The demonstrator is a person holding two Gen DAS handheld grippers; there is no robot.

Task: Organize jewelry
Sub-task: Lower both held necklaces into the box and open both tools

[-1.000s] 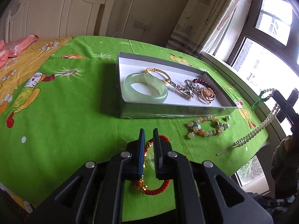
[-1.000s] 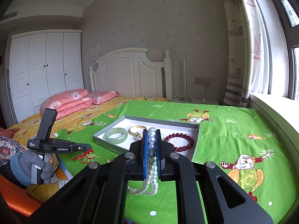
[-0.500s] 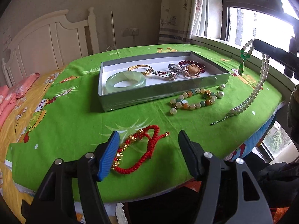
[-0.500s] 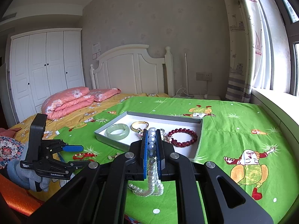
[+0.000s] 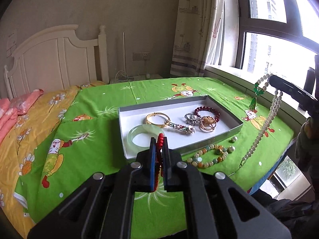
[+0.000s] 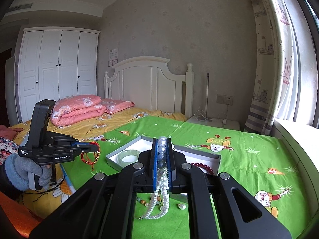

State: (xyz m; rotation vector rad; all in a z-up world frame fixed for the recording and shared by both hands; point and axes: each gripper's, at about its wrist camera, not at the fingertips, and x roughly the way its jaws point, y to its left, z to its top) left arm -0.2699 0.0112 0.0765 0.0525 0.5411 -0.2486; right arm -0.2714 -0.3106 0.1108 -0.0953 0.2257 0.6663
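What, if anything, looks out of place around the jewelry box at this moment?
A multicolored bead bracelet and two loose pearl pieces lie on the green cloth outside the gray box, beside its near wall. Nothing looks spilled or damaged; they simply are not in the box.

We see a red cord bracelet (image 5: 159, 139) pinched and hanging, a pearl necklace (image 6: 161, 155) dangling, a bead bracelet (image 5: 211, 155) on green cloth, other jewelry inside the grey box (image 5: 179, 151).
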